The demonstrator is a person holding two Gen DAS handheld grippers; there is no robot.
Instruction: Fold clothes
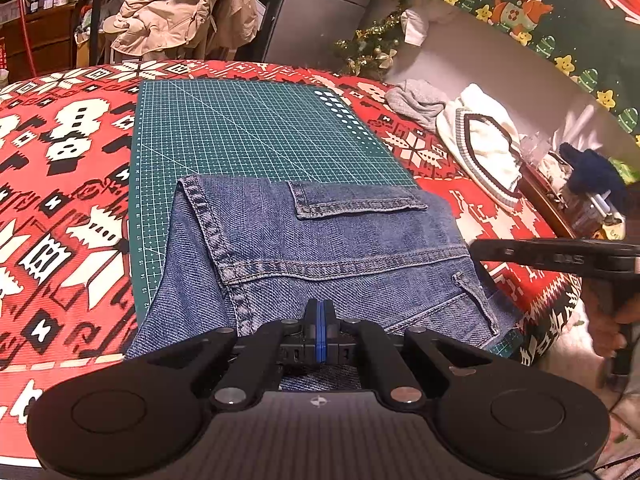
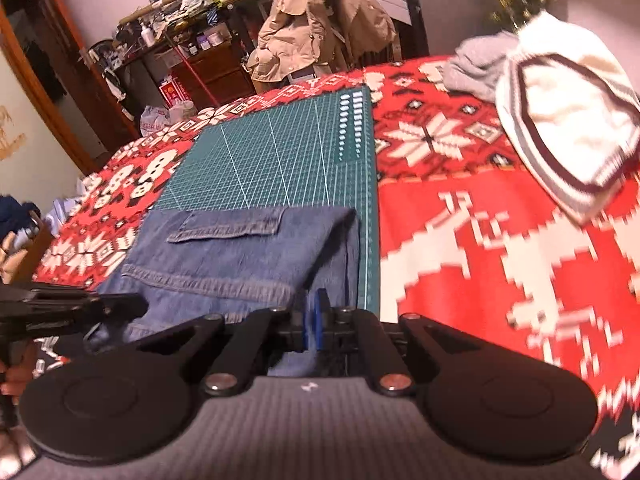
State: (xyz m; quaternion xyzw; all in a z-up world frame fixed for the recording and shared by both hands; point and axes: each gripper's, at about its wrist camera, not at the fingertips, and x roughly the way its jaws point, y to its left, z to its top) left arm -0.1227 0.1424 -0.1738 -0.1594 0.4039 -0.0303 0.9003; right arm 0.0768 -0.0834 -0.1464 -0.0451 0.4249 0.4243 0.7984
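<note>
Blue jeans [image 1: 328,240] lie folded on a green cutting mat [image 1: 248,128], back pocket and waistband facing up. My left gripper [image 1: 319,304] hovers low over their near edge, blue pads pressed together, no cloth visible between them. In the right wrist view the jeans [image 2: 240,256] cover the mat's [image 2: 280,152] near part. My right gripper [image 2: 316,300] is shut above their near right corner. Each gripper shows in the other's view: the right gripper [image 1: 474,246] beside the jeans' right edge, the left gripper [image 2: 144,306] at their left.
A red patterned cloth [image 1: 60,200] covers the table. A white sweater with dark trim [image 1: 480,148] and a grey garment [image 1: 416,100] lie at the right. A beige coat [image 1: 184,12] hangs behind the table. Clutter [image 1: 580,184] lines the right edge.
</note>
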